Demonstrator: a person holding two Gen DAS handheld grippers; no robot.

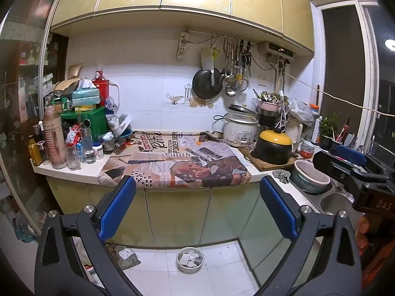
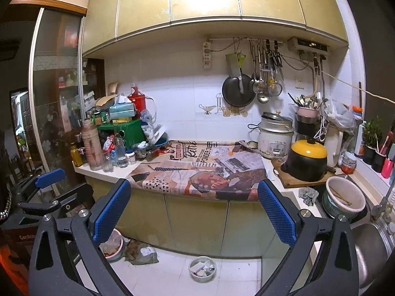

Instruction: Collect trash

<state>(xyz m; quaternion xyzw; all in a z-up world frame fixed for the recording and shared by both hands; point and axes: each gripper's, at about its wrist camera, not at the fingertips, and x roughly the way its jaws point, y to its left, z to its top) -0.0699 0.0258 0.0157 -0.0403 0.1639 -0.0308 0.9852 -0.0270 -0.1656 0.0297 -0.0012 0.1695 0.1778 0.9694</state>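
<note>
Looking across: I hold both grippers back from the counter, level with its front edge.
Left gripper (image 1: 197, 197): jaws wide apart, empty.
Floor at 7 o'clock: a crumpled bag (image 2: 143, 252) beside a pink-rimmed bin (image 2: 112, 245).
Floor at 6 o'clock: a small bowl of scraps (image 1: 190, 260).
Progress: I can't judge whether that bowl's scraps are gathered or waiting.
Counter at 12: newspaper sheet (image 1: 177, 165).
Right gripper (image 2: 195, 197): spread open, nothing held.
Obstacles at 2 o'clock: clay pot (image 1: 271, 148), basin (image 2: 344, 196), crumpled rag (image 2: 308, 194).
</note>
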